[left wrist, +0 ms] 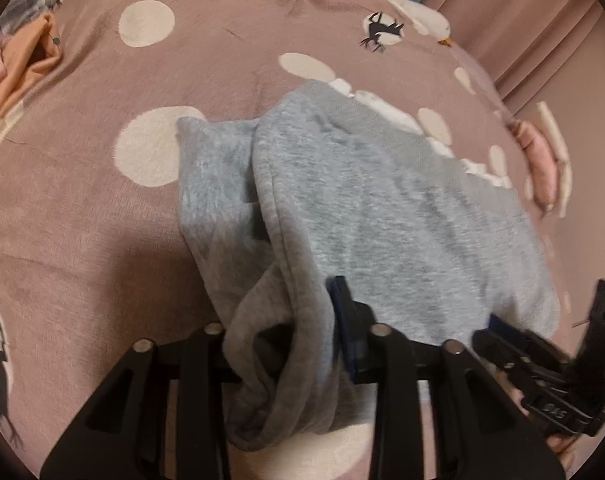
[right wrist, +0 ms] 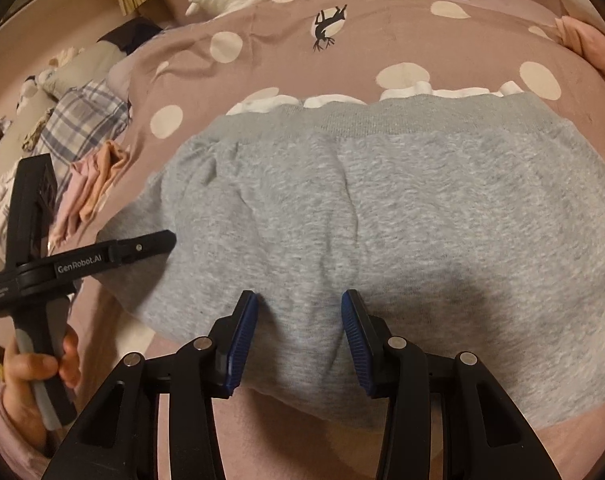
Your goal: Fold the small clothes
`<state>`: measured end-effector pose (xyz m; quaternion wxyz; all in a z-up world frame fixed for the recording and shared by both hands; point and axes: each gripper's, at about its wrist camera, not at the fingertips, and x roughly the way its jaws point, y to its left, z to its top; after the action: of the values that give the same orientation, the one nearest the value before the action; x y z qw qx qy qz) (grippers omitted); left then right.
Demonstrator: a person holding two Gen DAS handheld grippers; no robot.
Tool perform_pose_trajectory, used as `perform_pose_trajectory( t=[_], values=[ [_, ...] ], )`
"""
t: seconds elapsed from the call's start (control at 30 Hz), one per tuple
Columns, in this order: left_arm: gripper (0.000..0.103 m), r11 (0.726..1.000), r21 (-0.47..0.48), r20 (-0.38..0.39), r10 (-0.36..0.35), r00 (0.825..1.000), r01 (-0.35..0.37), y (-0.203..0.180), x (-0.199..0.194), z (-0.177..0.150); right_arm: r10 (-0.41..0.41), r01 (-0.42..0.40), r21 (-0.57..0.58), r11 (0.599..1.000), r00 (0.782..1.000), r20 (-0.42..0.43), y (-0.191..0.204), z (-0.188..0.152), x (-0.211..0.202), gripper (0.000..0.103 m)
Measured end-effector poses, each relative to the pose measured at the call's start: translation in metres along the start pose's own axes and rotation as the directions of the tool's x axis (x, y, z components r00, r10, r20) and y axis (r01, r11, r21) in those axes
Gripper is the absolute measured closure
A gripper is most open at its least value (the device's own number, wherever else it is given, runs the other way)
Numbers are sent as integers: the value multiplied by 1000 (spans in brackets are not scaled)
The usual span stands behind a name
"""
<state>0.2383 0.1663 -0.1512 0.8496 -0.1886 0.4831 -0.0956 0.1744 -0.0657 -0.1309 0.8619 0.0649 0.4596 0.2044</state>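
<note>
Now my left gripper (left wrist: 302, 340) clamps the sweater (left wrist: 382, 208) edge; my right gripper (right wrist: 298, 340) gapes, so the fold may slip.

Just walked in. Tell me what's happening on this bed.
A person is folding a grey sweatshirt on a pink dotted blanket, with a gripper in each hand. The left gripper has cloth bunched between its jaws at the garment's near edge. The right gripper sits with jaws apart over the near hem. More clothes wait on the left.
</note>
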Motion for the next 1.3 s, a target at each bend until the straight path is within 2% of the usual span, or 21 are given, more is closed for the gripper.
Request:
perform_pose_trajectory(
  t=[0.13, 0.23, 0.3, 0.4, 0.43, 0.47, 0.53, 0.6, 0.7, 0.83, 1.0, 1.07, 1.17, 1.2, 1.3],
  values=[
    [84, 991, -40, 21, -130, 991, 131, -1, -10, 5, 24, -24, 34, 999, 1000, 8, -6, 1, -1, 59],
    [85, 981, -34, 57, -187, 981, 190, -11, -21, 7, 50, -51, 73, 996, 999, 18, -9, 1, -7, 59],
    [85, 981, -4, 65, -193, 979, 194, -23, -25, 6, 108, -112, 105, 988, 993, 49, -13, 3, -16, 59],
    [85, 981, 55, 64, -191, 979, 188, -44, -28, 3, 257, -271, 163, 949, 961, 98, -18, 15, -26, 59],
    [85, 980, 82, 63, -188, 980, 182, -51, -28, 2, 315, -330, 187, 925, 943, 103, -20, 21, -25, 58],
    [85, 977, 121, 65, -186, 980, 177, -62, -28, 0, 364, -379, 212, 901, 925, 104, -21, 27, -23, 53],
    [85, 969, 188, 71, -179, 981, 163, -78, -29, -3, 424, -440, 250, 862, 898, 118, -22, 36, -20, 45],
    [85, 959, 247, 74, -160, 984, 137, -93, -27, -6, 457, -477, 268, 837, 879, 138, -24, 45, -19, 44],
    [84, 945, 304, 68, -152, 986, 125, -115, -21, -2, 452, -469, 285, 836, 883, 129, -28, 52, -17, 44],
    [84, 918, 380, 60, -144, 988, 111, -148, -9, 1, 392, -422, 322, 847, 906, 158, -52, 54, -27, 44],
    [84, 881, 457, 4, -137, 991, 120, -195, 23, -10, 324, -405, 429, 808, 912, 251, -111, 46, -49, 44],
    [84, 854, 510, -14, -112, 994, 104, -216, 38, -22, 293, -388, 461, 798, 918, 266, -132, 40, -56, 44],
    [68, 821, 559, -74, -90, 993, 116, -232, 57, -36, 282, -393, 489, 778, 915, 287, -153, 32, -64, 44],
    [59, 820, 558, -82, -96, 992, 125, -232, 59, -38, 291, -403, 494, 770, 912, 290, -157, 31, -64, 44],
    [48, 836, 514, -111, -155, 982, 190, -219, 58, -38, 334, -427, 501, 753, 904, 268, -159, 30, -56, 34]
  ],
)
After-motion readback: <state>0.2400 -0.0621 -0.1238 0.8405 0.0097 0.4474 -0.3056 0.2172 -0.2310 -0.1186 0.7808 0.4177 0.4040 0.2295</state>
